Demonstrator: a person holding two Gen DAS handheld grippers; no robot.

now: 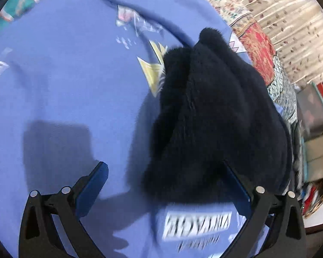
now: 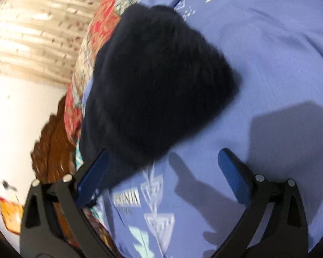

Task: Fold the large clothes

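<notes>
A dark navy fuzzy garment [image 1: 215, 116] lies folded in a compact bundle on a blue bedsheet [image 1: 64, 86]. It also shows in the right wrist view [image 2: 157, 81]. My left gripper [image 1: 165, 172] is open, hovering just above the bundle's near edge; the right finger sits beside the fabric. My right gripper [image 2: 163, 161] is open, its fingers straddling the bundle's near corner without clamping it.
The blue sheet [image 2: 269, 64] has printed triangles and a text label [image 1: 196, 225]. A patterned red and cream quilt [image 1: 262, 49] lies along the bed edge. Curtains [image 2: 32, 38] hang behind. A carved wooden headboard [image 2: 53, 146] and stacked boxes [image 1: 316, 129] stand beside the bed.
</notes>
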